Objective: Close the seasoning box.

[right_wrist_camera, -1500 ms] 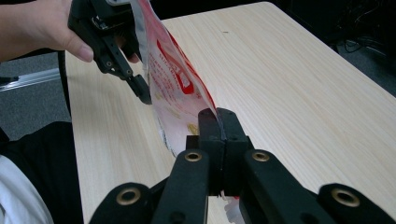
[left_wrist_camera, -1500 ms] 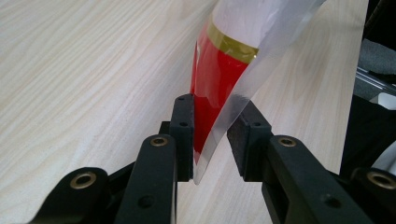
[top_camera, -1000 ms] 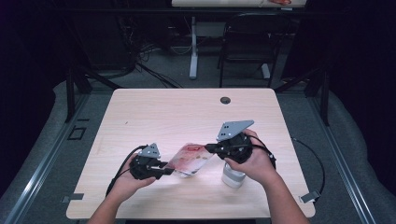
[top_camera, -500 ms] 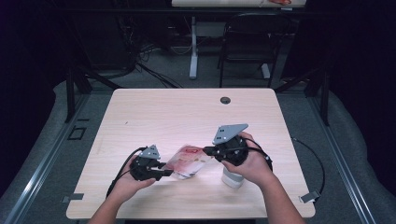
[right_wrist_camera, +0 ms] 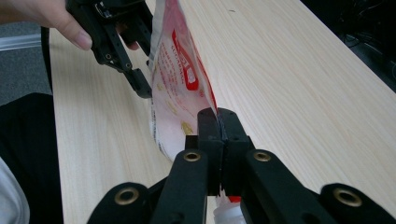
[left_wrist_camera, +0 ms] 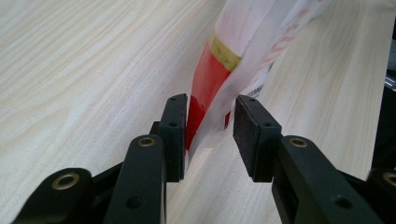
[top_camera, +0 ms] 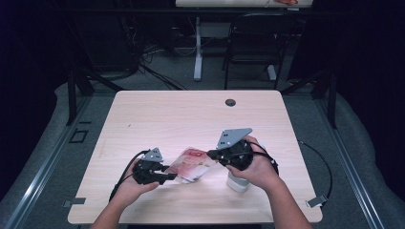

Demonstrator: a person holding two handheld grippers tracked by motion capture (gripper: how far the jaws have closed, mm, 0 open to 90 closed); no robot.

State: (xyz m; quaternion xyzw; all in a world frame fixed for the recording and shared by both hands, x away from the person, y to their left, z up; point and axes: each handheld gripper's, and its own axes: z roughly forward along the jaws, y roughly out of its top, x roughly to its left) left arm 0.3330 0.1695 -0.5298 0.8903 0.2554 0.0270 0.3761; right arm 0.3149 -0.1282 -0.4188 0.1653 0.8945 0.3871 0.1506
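Keep the red and white pouch (top_camera: pixel 193 164) lifted just over the worktop (top_camera: pixel 167 114), between your two hands, and carry its weight with your right hand while the left lets go. Your right tool (right_wrist_camera: pixel 218 122) is pinched tight on one edge of the pouch, jaws fully together with the film trapped between them; hold that pinch steady and don't twist, because I judge the thin film could tear or slip. Your left tool (left_wrist_camera: pixel 210 135) has just been opening: its jaws stand partly apart with the pouch's other end between them, one pad against the red side, the other clear. A small white bottle (top_camera: pixel 237 182) stands under your right hand, so keep clear of it.
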